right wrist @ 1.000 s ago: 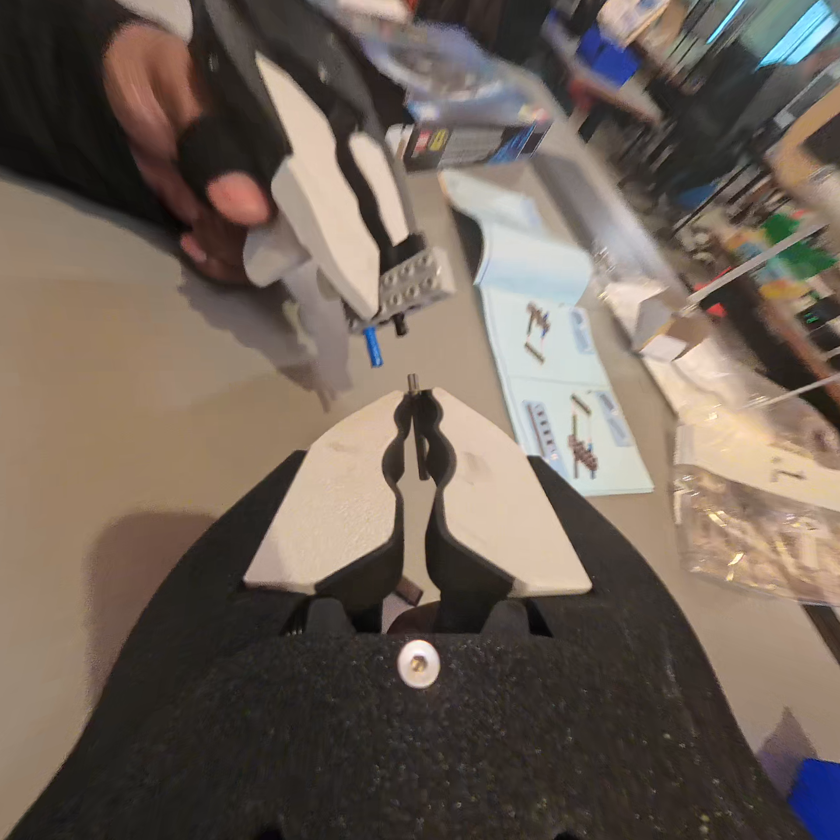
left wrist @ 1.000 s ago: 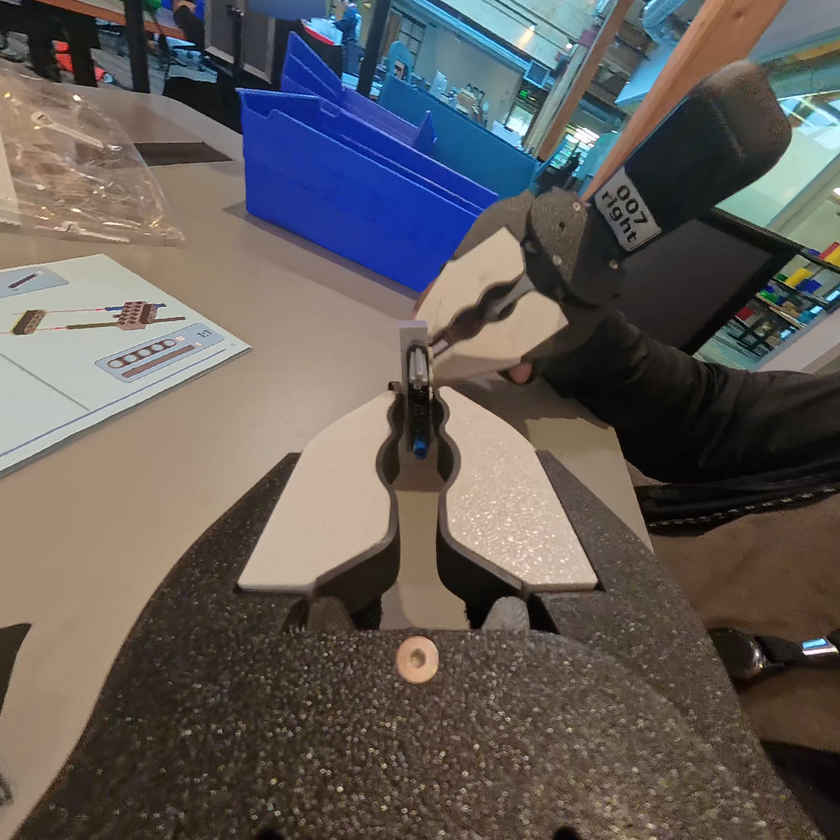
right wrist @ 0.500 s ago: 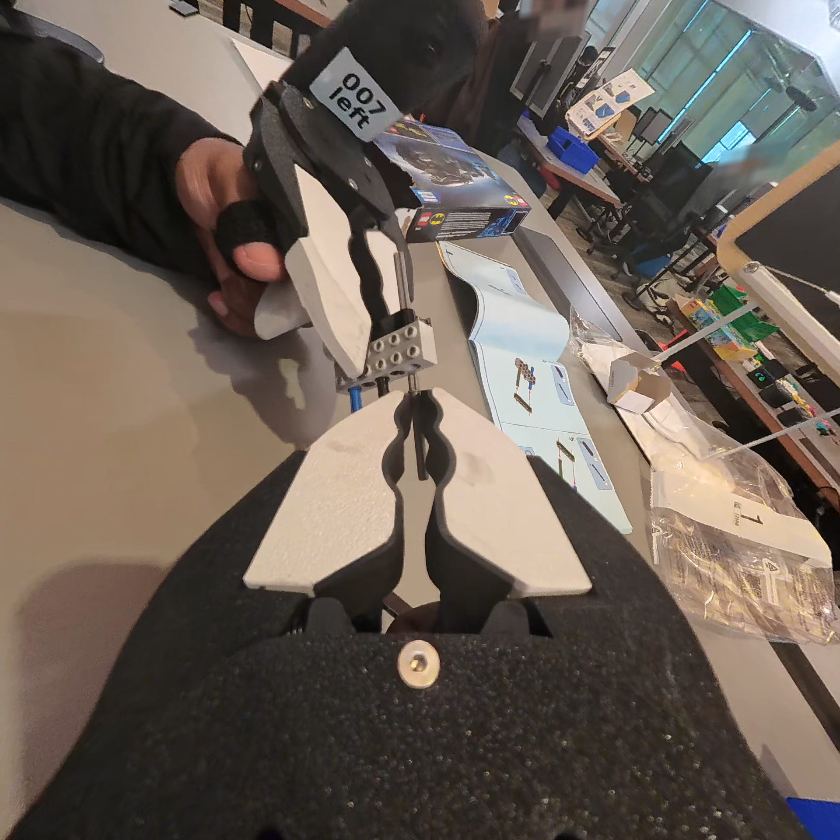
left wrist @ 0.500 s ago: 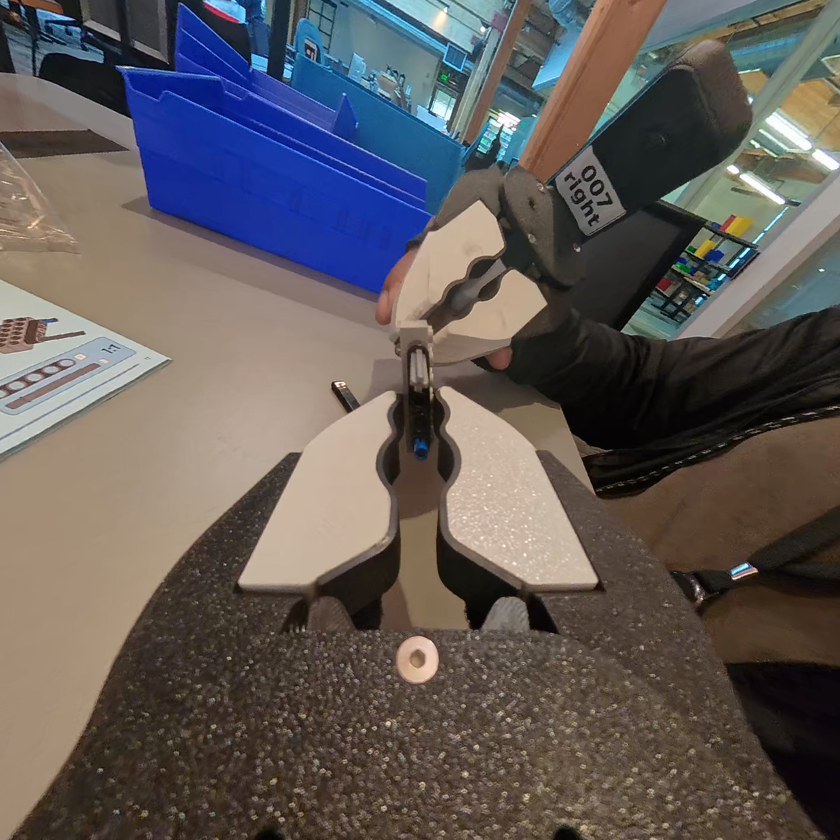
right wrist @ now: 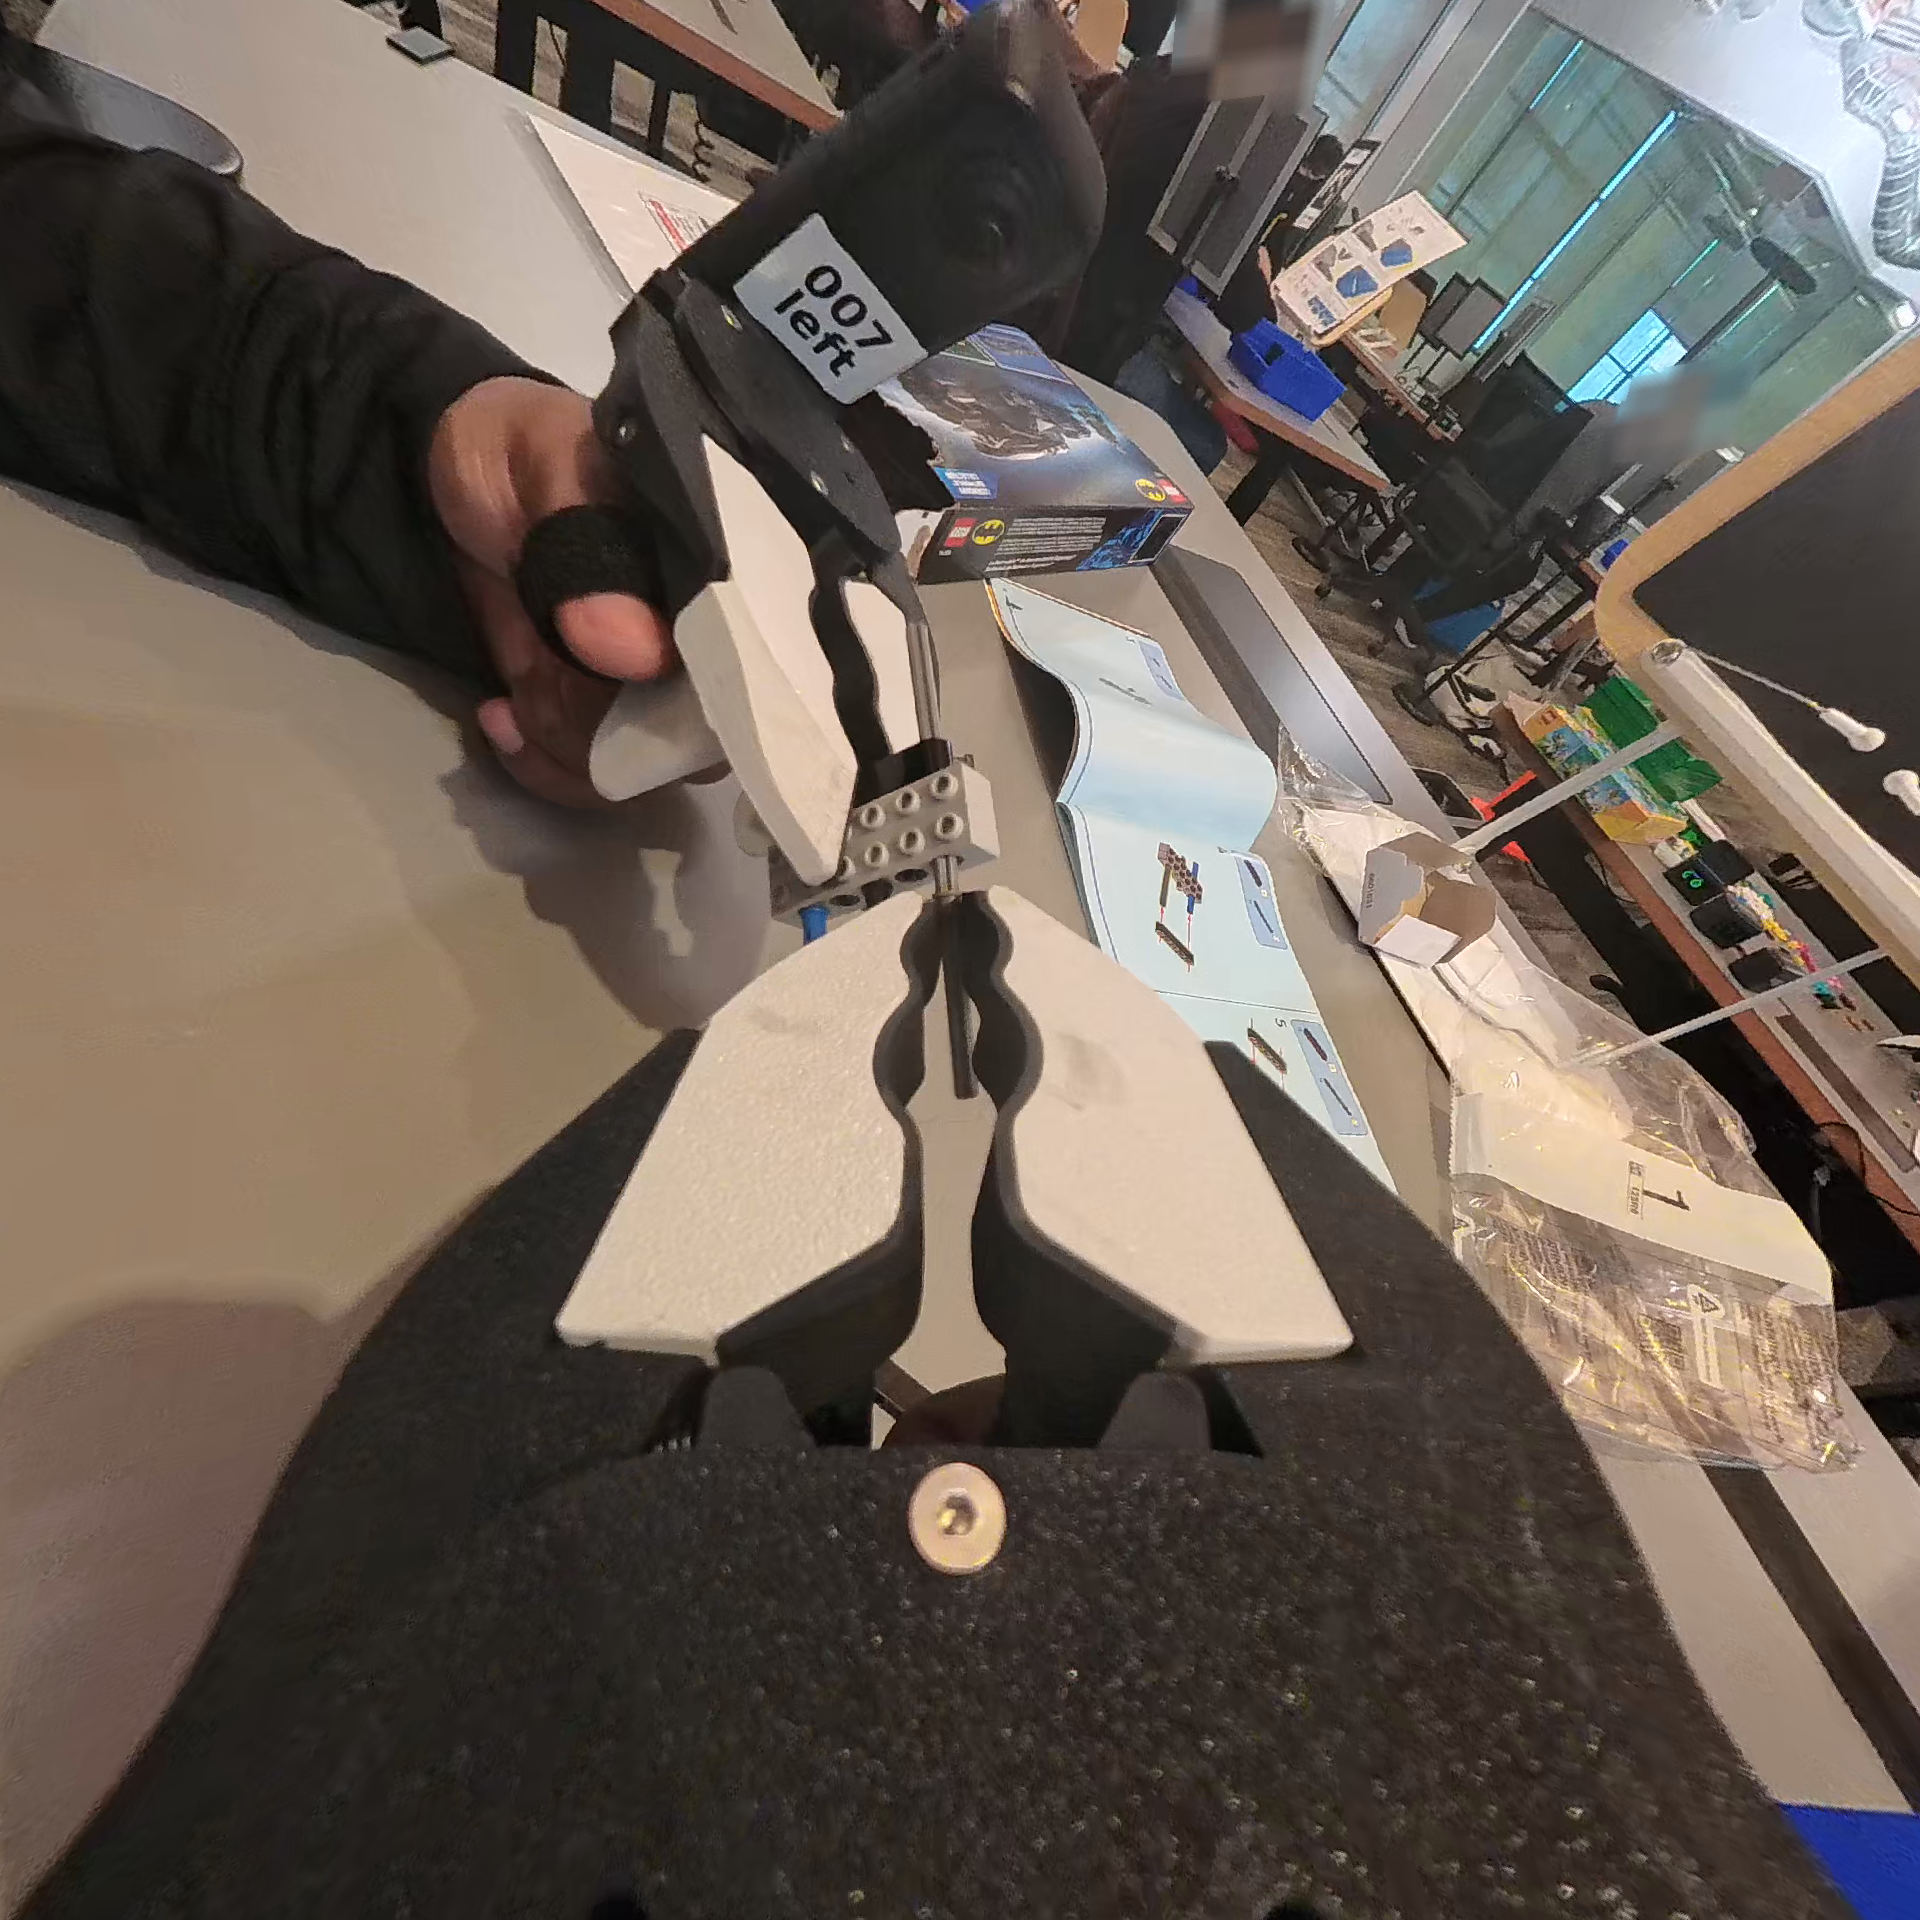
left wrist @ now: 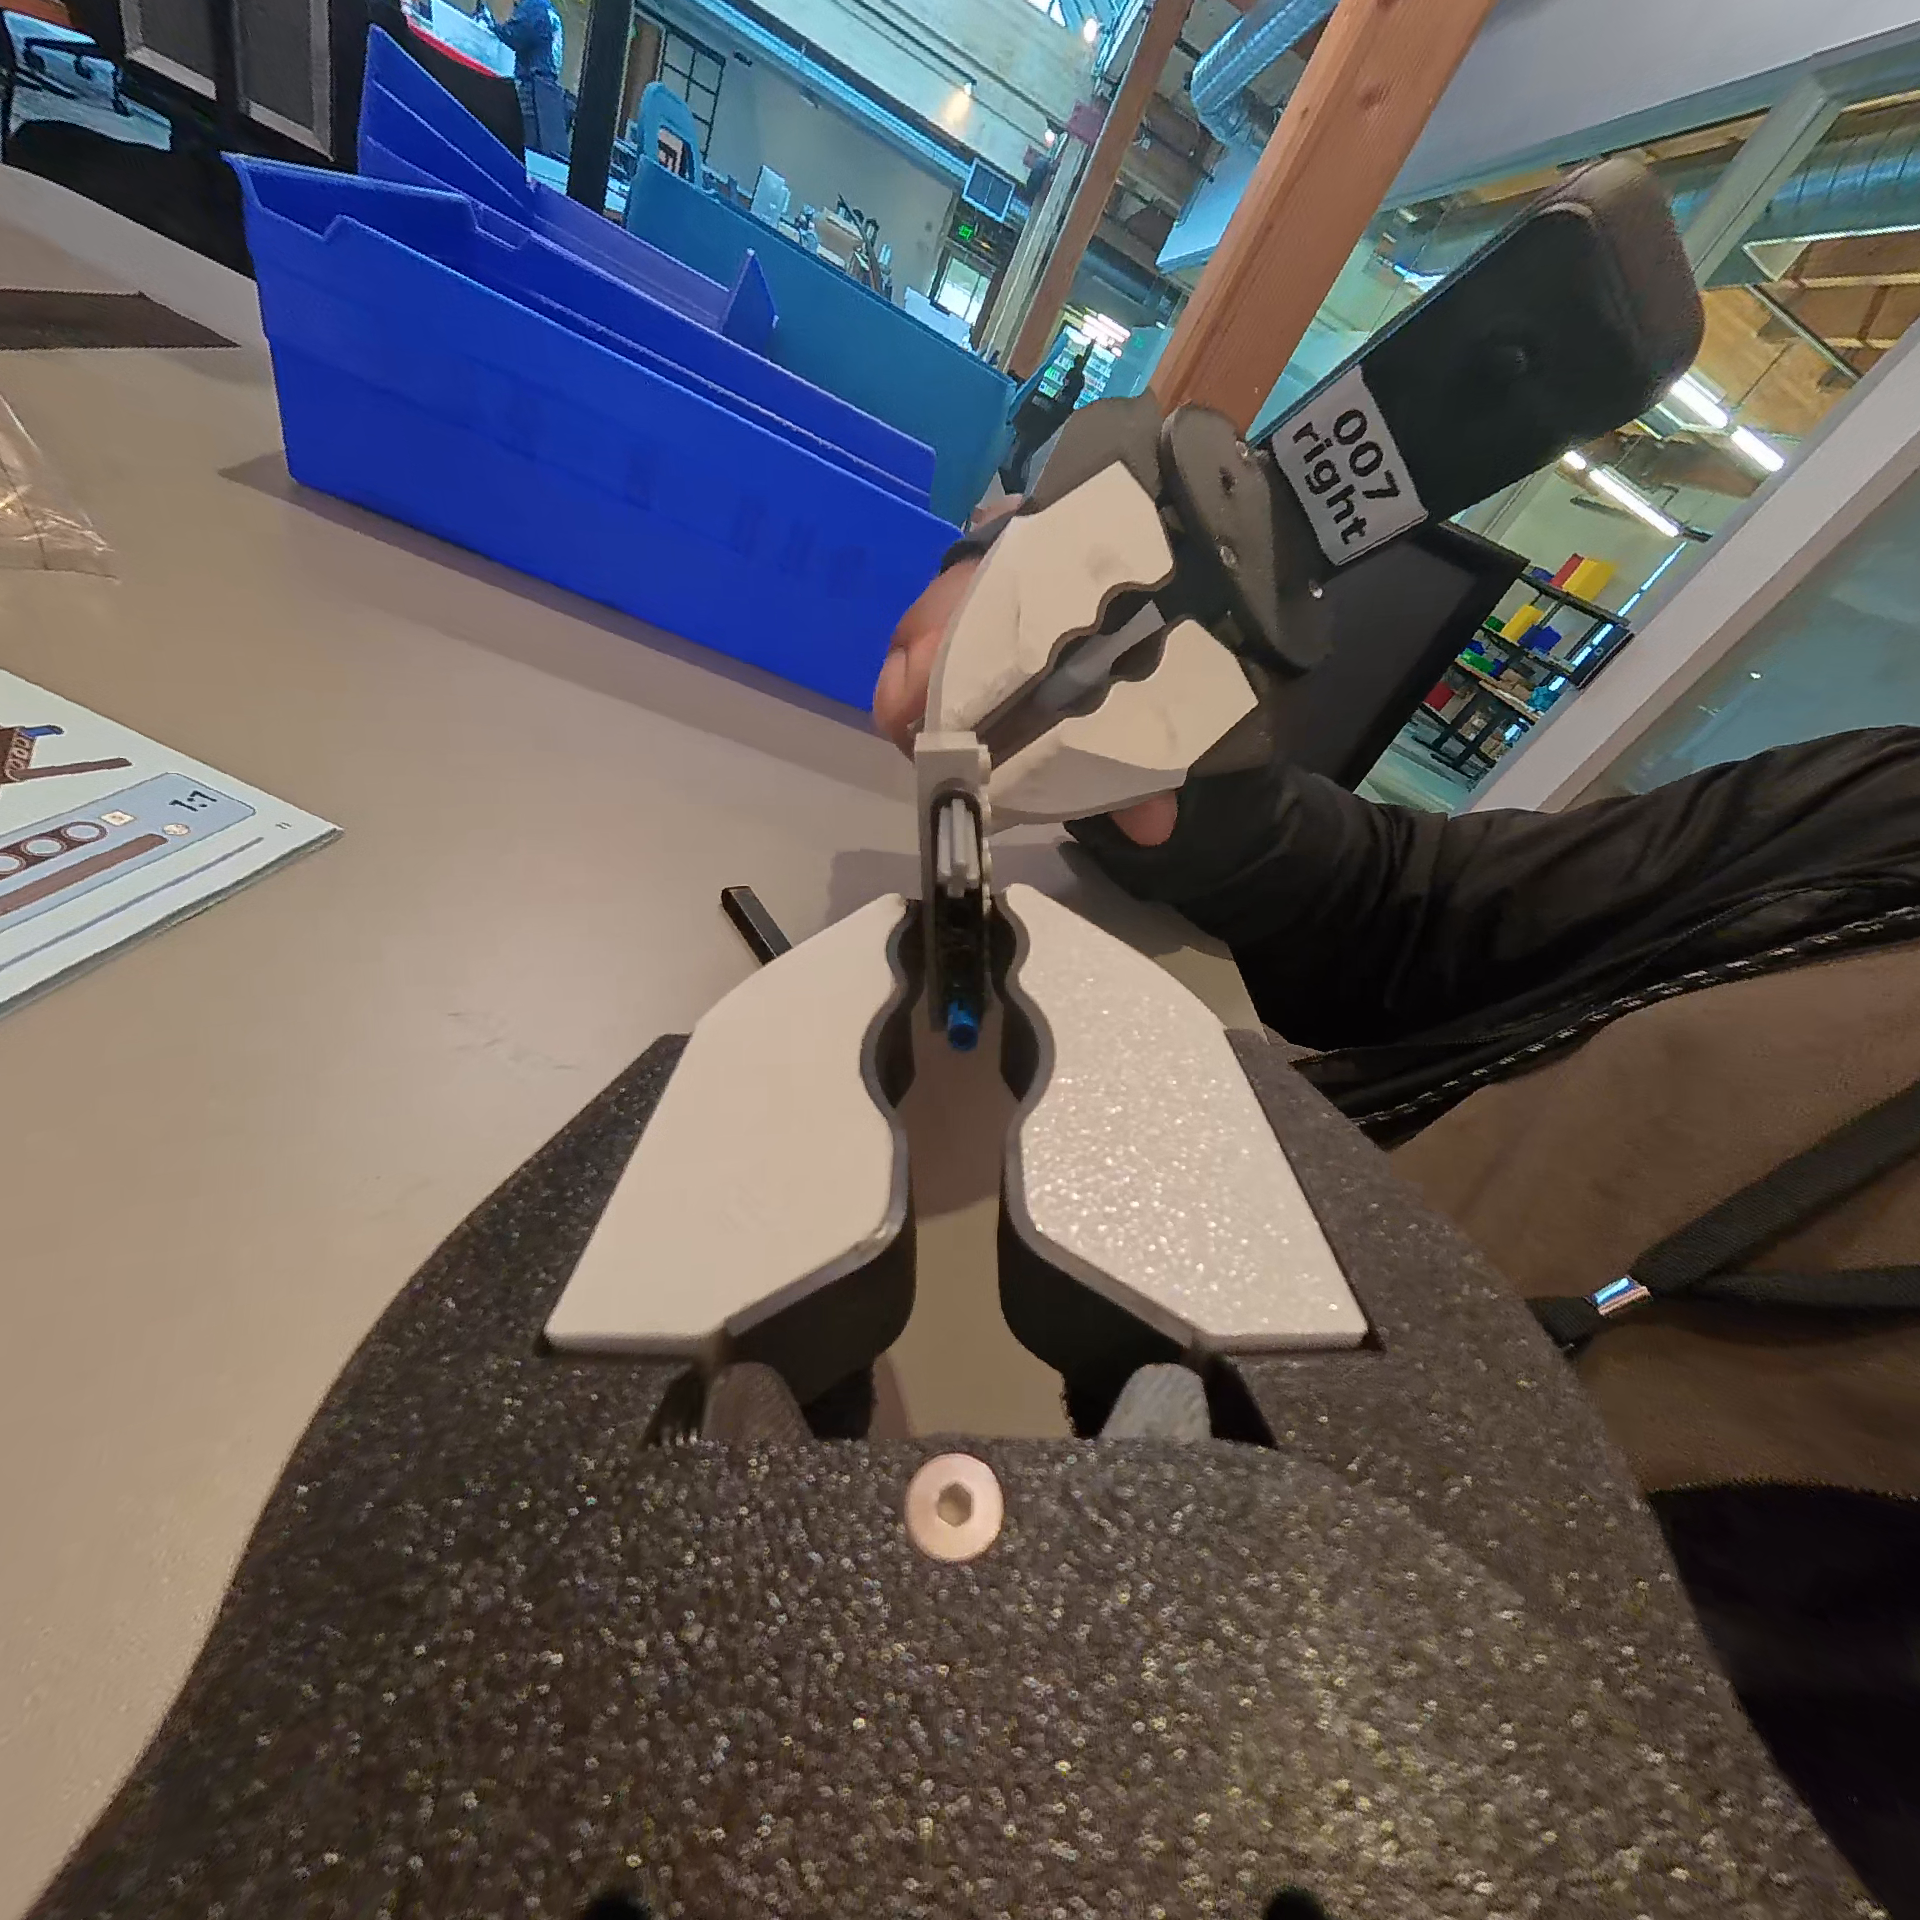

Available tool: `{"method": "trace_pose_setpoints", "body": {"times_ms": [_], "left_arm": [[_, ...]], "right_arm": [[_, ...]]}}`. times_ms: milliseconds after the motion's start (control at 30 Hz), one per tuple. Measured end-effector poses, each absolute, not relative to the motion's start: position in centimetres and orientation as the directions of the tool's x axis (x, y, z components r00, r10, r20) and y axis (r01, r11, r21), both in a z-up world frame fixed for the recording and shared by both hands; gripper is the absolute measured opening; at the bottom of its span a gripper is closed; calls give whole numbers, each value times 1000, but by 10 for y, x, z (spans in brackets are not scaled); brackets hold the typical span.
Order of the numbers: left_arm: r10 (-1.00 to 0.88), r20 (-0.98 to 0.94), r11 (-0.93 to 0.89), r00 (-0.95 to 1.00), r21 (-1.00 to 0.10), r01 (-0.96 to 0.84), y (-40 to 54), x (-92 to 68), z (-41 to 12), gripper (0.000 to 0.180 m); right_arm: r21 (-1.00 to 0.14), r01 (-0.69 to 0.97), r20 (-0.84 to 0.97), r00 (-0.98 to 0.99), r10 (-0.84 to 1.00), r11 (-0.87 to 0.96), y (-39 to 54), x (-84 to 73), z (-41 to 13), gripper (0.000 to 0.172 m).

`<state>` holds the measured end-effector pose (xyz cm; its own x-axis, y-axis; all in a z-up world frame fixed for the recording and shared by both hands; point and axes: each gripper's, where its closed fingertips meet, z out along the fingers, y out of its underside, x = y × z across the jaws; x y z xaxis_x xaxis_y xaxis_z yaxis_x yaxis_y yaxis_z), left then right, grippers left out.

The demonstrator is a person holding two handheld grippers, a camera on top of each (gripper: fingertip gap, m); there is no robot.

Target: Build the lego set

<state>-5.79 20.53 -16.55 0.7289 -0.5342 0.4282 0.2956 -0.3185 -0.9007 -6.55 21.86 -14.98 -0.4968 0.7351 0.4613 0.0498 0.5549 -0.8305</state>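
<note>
Now the left claw clamped the grey brick; the right claw, clamping a dark rod, had entered its hole

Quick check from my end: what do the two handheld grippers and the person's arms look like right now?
Both grippers, left and right, share one design: black speckled bodies, flat pale grey fingers with wavy black inner pads, a silver bolt at the centre, and a pale label on each black handle. The person wears black sleeves and black fingerless gloves.
</note>
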Motion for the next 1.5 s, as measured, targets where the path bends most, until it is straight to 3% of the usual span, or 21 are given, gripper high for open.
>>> {"method": "trace_pose_setpoints", "body": {"times_ms": [533, 1133, 1500], "left_arm": [[-500, 338, -342, 798, -923, 177, 207, -54, -176, 11], [-526, 389, -279, 756, -919, 278, 207, -56, -162, 11], [-572, 383, -234, 726, -924, 303, 203, -52, -154, 11]], "right_arm": [[-760, 50, 547, -488, 680, 648, 216, -64, -155, 4], [-793, -29, 564, -414, 715, 608, 224, -61, -131, 12], [-829, 9, 467, -538, 702, 559, 240, -44, -136, 15]]}}
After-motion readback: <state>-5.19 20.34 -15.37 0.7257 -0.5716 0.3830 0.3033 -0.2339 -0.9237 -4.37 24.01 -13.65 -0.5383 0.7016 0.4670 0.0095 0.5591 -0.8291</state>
